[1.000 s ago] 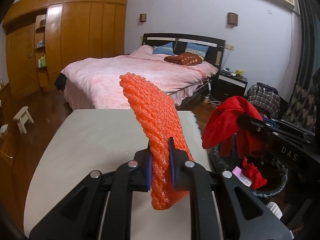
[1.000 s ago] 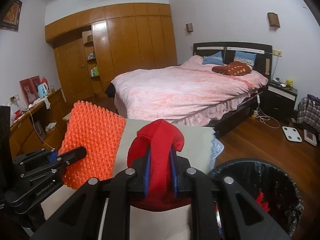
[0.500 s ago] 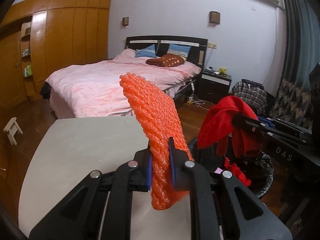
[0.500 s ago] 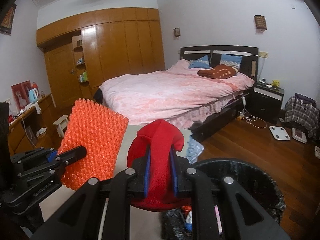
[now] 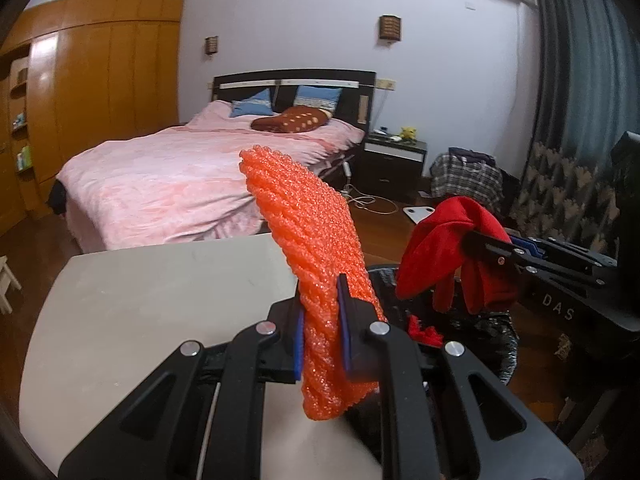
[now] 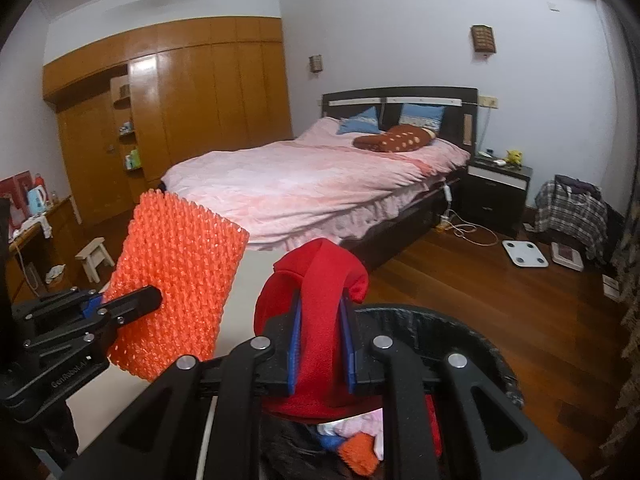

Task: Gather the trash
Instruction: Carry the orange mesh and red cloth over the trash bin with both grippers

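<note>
My left gripper (image 5: 322, 316) is shut on an orange foam net sleeve (image 5: 312, 240) and holds it upright over the right edge of the pale table (image 5: 160, 300). The sleeve also shows in the right wrist view (image 6: 176, 284). My right gripper (image 6: 322, 328) is shut on a red cloth (image 6: 320, 292) and holds it above the black-lined trash bin (image 6: 480, 344). In the left wrist view the red cloth (image 5: 448, 248) hangs over the bin (image 5: 496, 340), which holds red, pink and orange scraps.
A bed with a pink cover (image 6: 320, 184) stands beyond the table. A nightstand (image 6: 496, 192), a plaid bag (image 6: 572, 212) and a white scale (image 6: 524, 254) are on the wood floor to the right. A small stool (image 6: 94, 258) stands at left.
Both grippers have swung to the right, off the table toward the bin. The red cloth now hangs over the bin's opening. Both grips stay the same.
</note>
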Tool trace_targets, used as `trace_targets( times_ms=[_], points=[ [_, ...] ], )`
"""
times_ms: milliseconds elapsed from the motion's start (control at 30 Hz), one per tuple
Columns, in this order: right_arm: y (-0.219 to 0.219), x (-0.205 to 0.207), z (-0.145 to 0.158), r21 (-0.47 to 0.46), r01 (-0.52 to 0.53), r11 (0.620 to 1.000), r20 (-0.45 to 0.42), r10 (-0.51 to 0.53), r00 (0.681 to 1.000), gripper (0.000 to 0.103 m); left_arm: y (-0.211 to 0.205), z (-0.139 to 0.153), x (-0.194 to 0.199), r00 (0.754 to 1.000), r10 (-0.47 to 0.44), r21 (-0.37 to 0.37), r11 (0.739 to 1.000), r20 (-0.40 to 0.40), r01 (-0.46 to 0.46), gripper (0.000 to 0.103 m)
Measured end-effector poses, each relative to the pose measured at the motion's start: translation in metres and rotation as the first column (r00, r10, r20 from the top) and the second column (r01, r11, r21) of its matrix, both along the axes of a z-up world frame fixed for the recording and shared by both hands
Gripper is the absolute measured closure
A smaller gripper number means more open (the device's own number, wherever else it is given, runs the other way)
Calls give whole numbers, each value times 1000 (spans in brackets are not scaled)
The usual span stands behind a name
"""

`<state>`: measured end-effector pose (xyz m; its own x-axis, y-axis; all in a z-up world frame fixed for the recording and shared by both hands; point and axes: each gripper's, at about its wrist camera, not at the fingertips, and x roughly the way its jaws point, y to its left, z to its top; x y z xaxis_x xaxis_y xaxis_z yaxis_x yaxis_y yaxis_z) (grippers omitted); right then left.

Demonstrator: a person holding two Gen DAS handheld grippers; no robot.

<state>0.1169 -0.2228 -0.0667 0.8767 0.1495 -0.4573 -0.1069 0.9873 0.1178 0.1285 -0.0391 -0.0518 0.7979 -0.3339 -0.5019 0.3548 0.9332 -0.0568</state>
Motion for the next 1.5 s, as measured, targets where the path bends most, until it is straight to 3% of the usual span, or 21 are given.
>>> trace_targets(
  times_ms=[300, 900, 1500],
  points=[
    [-33, -4, -10, -9, 73, 997, -24, -73, 997, 86, -43, -13, 11, 996, -92, 11, 996, -10, 92, 90],
    [-73, -11, -36, -17, 165, 986, -69, -166, 984, 86, -91, -39, 24, 982, -184, 36, 982, -36, 185, 90],
    [-81, 24, -65, -16, 166, 986, -117, -167, 979, 86, -116, -67, 53, 974, -206, 65, 975, -96, 213, 90]
  ],
)
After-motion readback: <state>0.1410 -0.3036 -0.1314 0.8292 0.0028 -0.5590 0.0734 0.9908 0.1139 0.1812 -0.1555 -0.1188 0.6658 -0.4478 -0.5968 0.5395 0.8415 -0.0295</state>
